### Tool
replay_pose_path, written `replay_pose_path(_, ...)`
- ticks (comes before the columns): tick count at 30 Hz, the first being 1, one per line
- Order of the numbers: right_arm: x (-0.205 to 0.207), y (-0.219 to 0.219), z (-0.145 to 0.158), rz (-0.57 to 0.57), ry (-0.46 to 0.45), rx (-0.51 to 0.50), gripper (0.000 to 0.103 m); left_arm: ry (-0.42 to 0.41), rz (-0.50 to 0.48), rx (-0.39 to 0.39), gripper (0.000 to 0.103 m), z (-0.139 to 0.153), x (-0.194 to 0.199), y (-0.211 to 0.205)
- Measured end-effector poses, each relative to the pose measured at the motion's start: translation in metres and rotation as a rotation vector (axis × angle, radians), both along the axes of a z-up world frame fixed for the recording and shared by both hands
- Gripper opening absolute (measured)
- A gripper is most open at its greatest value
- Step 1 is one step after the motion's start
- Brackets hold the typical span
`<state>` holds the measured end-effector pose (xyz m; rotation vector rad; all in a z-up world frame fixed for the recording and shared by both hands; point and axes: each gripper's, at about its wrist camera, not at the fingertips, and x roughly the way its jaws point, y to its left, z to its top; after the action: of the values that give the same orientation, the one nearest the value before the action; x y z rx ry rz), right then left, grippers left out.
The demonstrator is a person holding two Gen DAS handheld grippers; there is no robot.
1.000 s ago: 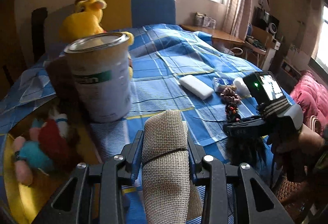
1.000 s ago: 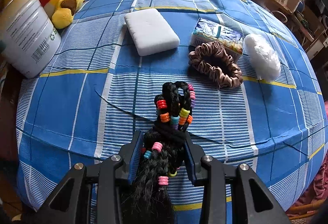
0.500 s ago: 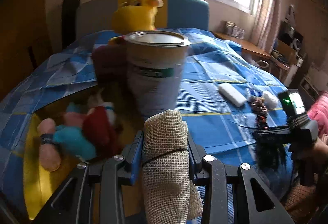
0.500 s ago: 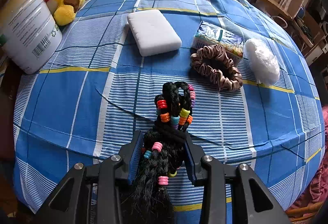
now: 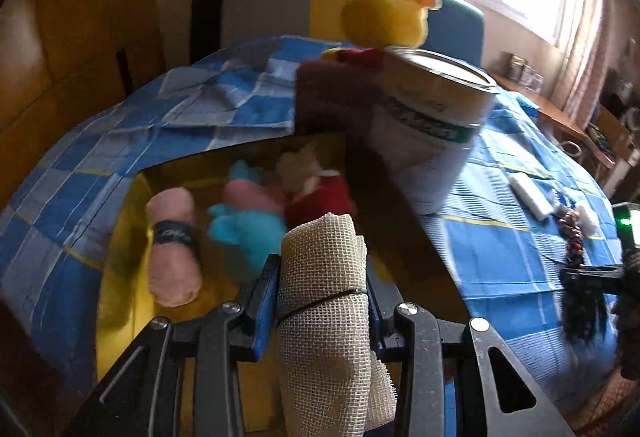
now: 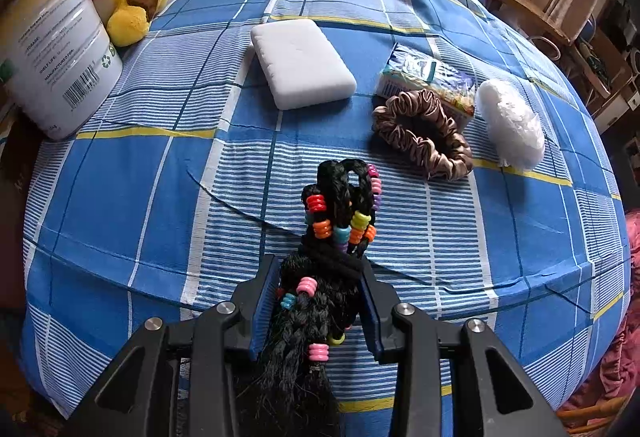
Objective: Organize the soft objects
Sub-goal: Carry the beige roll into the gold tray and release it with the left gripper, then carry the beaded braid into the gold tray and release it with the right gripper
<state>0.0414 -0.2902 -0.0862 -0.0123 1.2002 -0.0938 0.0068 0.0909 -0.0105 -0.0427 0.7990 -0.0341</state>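
Both claws loaded.
My left gripper (image 5: 322, 289) clamps the mesh roll (image 5: 326, 301) upright between its jaws, box (image 5: 120, 237) at 11 o'clock; my right gripper (image 6: 316, 297) clamps the braid (image 6: 324, 277), scrunchie (image 6: 424, 135) at 1 o'clock.

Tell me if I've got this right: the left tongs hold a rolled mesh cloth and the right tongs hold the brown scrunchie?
Not quite. The right wrist view shows the right tongs clamped on a beaded black braid; the brown scrunchie lies loose on the bedspread. The left tongs do hold the rolled mesh cloth.
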Motion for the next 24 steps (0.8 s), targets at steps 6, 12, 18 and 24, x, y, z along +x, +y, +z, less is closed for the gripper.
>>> replay_pose_path(6,-0.001,0.001,0.000,0.003,-0.001,-0.007,0.037,0.032,0.079,-0.002,0.038,-0.012,0.001,0.028)
replay_pose_path(12,-0.001,0.002,0.000,0.003,-0.001,-0.009,0.037,0.076,0.177,-0.029,0.038,-0.026,0.008,0.061)
replay_pose_path(18,-0.001,0.001,0.000,0.004,-0.002,-0.012,0.037,0.119,0.220,0.008,0.044,-0.039,0.023,0.073)
replay_pose_path(24,-0.001,0.002,0.000,0.004,-0.001,-0.013,0.037,0.112,0.202,0.012,0.056,-0.039,0.025,0.066)
